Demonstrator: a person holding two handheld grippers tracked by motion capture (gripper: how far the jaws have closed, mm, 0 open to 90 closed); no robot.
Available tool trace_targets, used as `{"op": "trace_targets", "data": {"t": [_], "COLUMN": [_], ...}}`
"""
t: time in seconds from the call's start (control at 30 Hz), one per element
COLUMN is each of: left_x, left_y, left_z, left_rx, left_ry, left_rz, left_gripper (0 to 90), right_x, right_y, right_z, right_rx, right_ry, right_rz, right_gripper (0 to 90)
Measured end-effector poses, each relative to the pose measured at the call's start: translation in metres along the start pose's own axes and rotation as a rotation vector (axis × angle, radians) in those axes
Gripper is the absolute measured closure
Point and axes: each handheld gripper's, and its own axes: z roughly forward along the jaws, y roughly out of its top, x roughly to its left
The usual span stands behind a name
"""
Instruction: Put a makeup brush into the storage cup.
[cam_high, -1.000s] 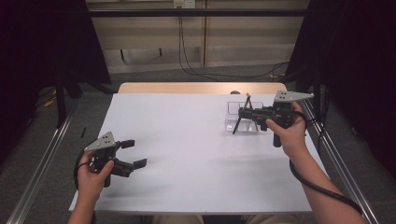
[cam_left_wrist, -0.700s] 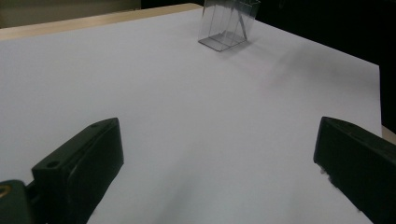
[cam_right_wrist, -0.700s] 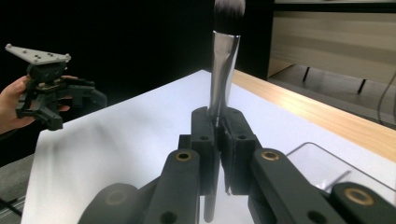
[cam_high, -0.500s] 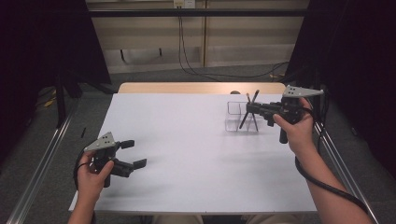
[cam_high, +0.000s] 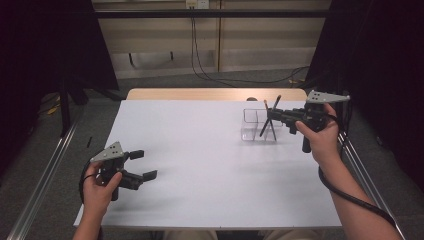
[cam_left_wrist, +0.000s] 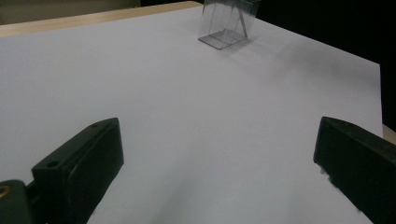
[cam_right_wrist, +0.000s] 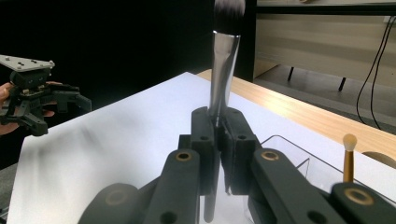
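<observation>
My right gripper (cam_high: 270, 118) is shut on a makeup brush (cam_high: 264, 128) with a dark handle and a silver ferrule. It holds the brush tilted over a clear plastic container (cam_high: 251, 126) at the table's far right. In the right gripper view the brush (cam_right_wrist: 223, 60) stands upright between the shut jaws (cam_right_wrist: 218, 126), bristles up, above the container (cam_right_wrist: 299, 154). A second brush (cam_right_wrist: 348, 158) with a gold handle and a small pale tip stands inside it. My left gripper (cam_high: 144, 165) rests open at the near left, nothing between its jaws (cam_left_wrist: 215, 158).
The white table top (cam_high: 200, 150) has a wooden strip (cam_high: 215, 94) along its far edge. Metal rails run along both sides of the table. The left gripper (cam_right_wrist: 46, 100) also appears far off in the right gripper view. The clear container (cam_left_wrist: 227, 25) stands far ahead of the left jaws.
My right hand has shifted slightly right and away with the brush still gripped, and the brush has tilted a little. The left hand has not moved.
</observation>
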Motion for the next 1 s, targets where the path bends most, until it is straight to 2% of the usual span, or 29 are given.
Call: {"op": "trace_targets", "data": {"t": [0.43, 0.87, 1.0], "left_x": [-0.001, -0.001, -0.001], "left_y": [-0.001, -0.001, -0.001], "left_z": [-0.001, -0.001, 0.001], "left_rx": [0.000, 0.000, 0.006], "left_ry": [0.003, 0.002, -0.002], "left_rz": [0.002, 0.005, 0.007], "left_gripper": [1.6, 1.6, 1.6], "right_x": [-0.003, -0.014, -0.021], "right_y": [0.002, 0.006, 0.008], "right_z": [-0.002, 0.002, 0.004], "right_rx": [-0.004, 0.014, 0.017], "right_ry": [-0.012, -0.063, -0.092], "right_rz": [-0.005, -0.008, -0.011], "right_gripper": [84.0, 84.0, 84.0]}}
